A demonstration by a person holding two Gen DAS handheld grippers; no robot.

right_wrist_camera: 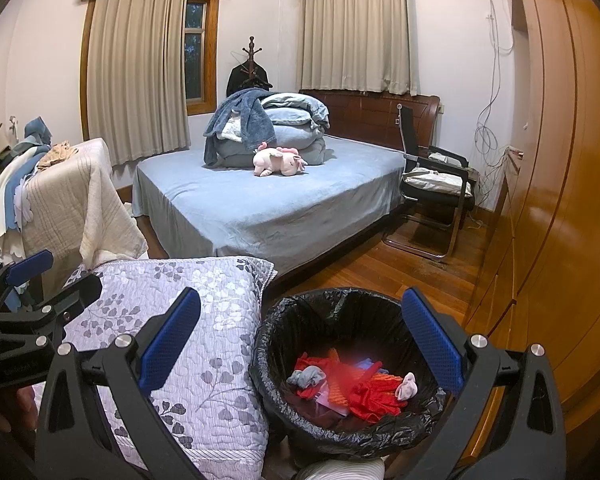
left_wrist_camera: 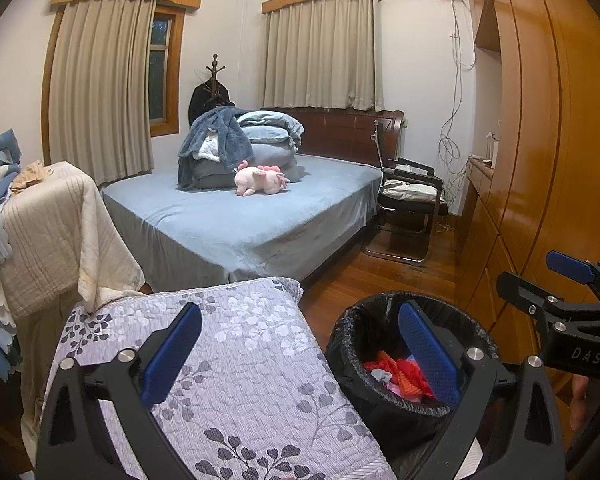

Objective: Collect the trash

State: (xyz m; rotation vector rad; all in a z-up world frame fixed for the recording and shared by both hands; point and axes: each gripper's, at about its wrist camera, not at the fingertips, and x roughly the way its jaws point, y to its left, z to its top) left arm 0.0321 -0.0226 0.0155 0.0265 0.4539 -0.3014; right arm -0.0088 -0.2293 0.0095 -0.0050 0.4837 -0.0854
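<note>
Both grippers are spread wide with nothing in them. The left gripper (left_wrist_camera: 300, 350) hangs over the edge of a flowery quilt (left_wrist_camera: 236, 364), and the right gripper (right_wrist_camera: 300, 340) sits right above the trash bin (right_wrist_camera: 312, 320). The bin is on the wood floor just beside the quilt, black bag inside, with red, orange and grey trash (right_wrist_camera: 352, 386) piled at the bottom. Further back there's a blue bed (right_wrist_camera: 276, 204) with a pink plush toy (right_wrist_camera: 280, 162) on it.
</note>
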